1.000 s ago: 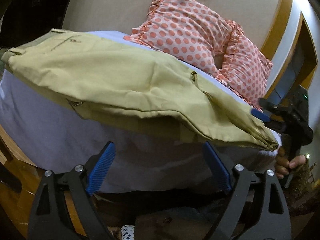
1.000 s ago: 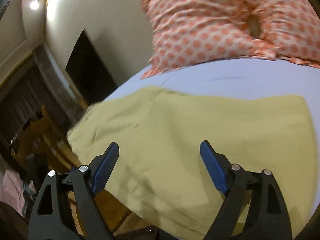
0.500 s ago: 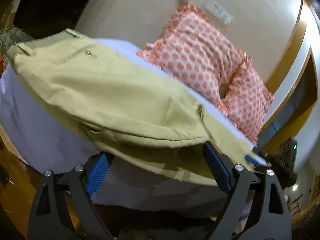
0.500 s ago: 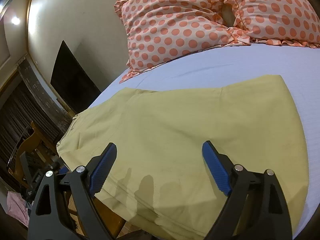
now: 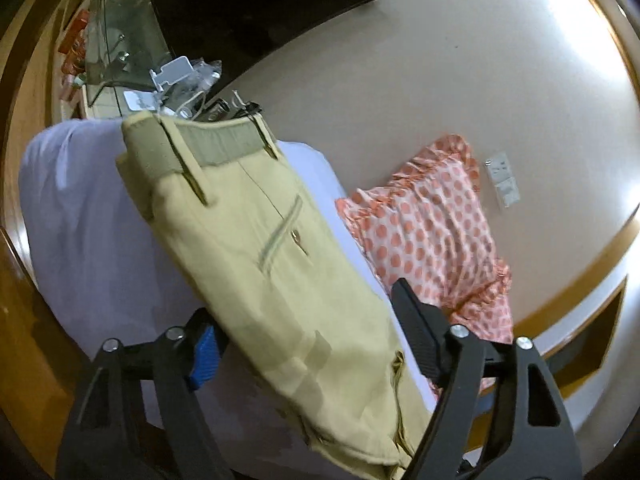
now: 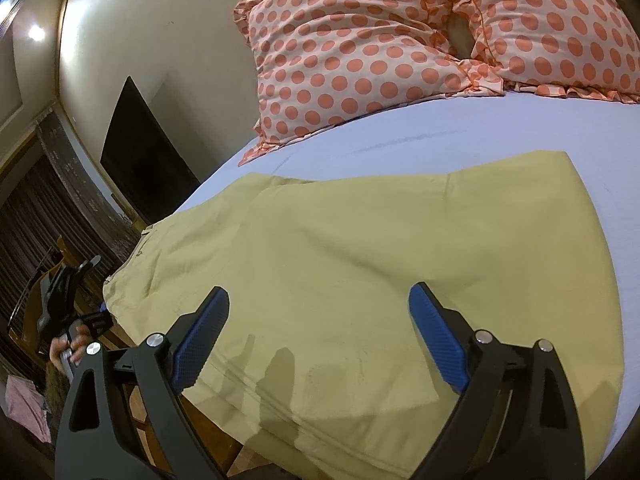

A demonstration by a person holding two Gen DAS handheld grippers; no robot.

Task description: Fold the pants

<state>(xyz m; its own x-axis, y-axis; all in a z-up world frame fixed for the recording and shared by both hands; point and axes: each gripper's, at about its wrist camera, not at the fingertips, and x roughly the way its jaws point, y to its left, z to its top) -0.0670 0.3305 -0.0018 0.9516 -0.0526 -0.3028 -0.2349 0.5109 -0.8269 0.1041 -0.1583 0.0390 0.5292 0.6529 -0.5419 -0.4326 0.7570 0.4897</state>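
Note:
Khaki pants point(image 6: 360, 272) lie folded lengthwise on a pale lilac bed sheet point(image 6: 500, 132). In the left wrist view the pants point(image 5: 280, 272) run from the waistband with belt loops point(image 5: 216, 148) down between my fingers. My left gripper point(image 5: 308, 344) is open, its jaws either side of the pants near the bed's edge. My right gripper point(image 6: 316, 344) is open and empty just above the folded legs. The left gripper also shows in the right wrist view point(image 6: 76, 312), at the waist end.
Two orange polka-dot pillows point(image 6: 360, 48) lie at the head of the bed, one also in the left wrist view point(image 5: 432, 240). A cluttered side table point(image 5: 176, 84) stands beyond the waistband. A wooden bed frame point(image 5: 24, 320) borders the mattress. A dark panel point(image 6: 148, 152) is on the wall.
My left gripper has swung round to the waist end, now looking along the pants with the cloth between its jaws. My right gripper has let go of the hem and hovers above the legs.

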